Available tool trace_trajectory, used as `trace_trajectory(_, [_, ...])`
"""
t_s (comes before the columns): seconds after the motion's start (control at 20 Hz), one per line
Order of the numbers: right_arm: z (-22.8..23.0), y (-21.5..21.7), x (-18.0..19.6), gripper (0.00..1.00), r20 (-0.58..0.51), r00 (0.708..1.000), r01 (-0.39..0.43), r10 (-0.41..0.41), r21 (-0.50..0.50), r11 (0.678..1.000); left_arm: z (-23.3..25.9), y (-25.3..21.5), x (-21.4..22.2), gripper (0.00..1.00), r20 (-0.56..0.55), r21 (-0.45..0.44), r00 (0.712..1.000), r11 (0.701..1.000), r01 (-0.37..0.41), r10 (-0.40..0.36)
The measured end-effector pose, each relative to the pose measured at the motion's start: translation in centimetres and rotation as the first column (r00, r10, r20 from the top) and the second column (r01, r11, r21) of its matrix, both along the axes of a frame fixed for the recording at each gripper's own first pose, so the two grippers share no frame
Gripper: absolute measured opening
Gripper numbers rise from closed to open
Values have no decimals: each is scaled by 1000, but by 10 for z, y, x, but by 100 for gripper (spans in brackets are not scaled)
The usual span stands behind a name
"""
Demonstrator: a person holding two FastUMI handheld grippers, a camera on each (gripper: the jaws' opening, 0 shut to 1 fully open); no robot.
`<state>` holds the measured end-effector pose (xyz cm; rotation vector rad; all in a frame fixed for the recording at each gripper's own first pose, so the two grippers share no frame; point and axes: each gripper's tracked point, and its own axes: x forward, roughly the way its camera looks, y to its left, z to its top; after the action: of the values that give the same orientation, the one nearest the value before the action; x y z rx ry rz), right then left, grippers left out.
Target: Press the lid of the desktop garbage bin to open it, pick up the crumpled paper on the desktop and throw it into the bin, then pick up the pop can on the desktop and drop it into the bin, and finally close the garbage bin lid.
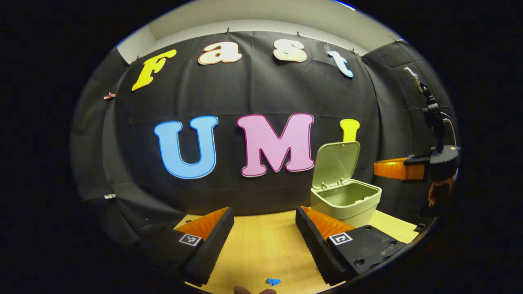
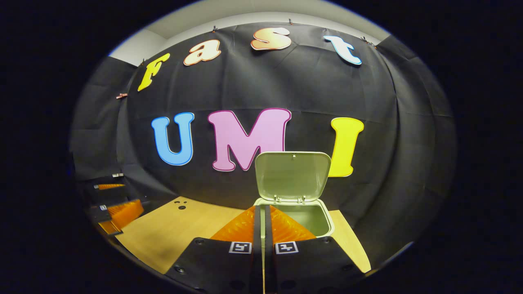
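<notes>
left claw [image 1: 264,218]: fingers spread wide, nothing between them, hanging above the wooden tabletop [image 1: 261,245]. bare wood shows in the gap. just below the gap, near the bottom edge of the left gripper view, a small blue scrap [image 1: 273,281] lies on the wood, with what looks like a fingertip [image 1: 254,290] beside it at the very edge. ahead and to the right of this claw, just past its right finger, sits the pale green desktop garbage bin [image 1: 345,202] with its lid [image 1: 336,164] swung up and standing tilted back, opening exposed. cannot see down to the bottom from here. further right, beyond the bin and level with its lid, the right claw [image 1: 392,168] reaches in from the side, a hand [image 1: 439,192] gripping its handle below the mount.

right claw [image 2: 262,222]: fingers closed nearly together, only a thin slit between them, nothing gripped. it points straight at the bin [image 2: 310,218], which stands directly ahead, its front rim partly hidden behind the fingertips. lid [image 2: 292,175] upright behind the opening, hinges at the rear rim. the part of the inside that shows is plain green wall. far left of this claw, at the tabletop [image 2: 171,232] edge, the left claw [image 2: 116,204] shows with fingers apart. a few small dark marks [image 2: 181,205] sit on the wood between that claw and the bin.
</notes>
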<state>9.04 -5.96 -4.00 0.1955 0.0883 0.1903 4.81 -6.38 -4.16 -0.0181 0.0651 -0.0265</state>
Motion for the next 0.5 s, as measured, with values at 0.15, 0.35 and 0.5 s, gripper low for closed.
trace_trajectory(0.15, [0, 4, -8, 33, -21, 1000, -15, 16, 27, 1000, -31, 0, -3, 97, -41, 1, 999, 1000, 7, -7])
trace_trajectory(0.35, [5, 7, -19, 55, -11, 1000, -7, 7, 22, 1000, -81, -5, -6, 97, -113, 28, 993, 999, 41, -38])
trace_trajectory(0.5, [3, 7, -29, 76, -17, 1000, -7, 7, 23, 1000, -118, -12, -7, 98, -183, 22, 981, 997, 70, -65])
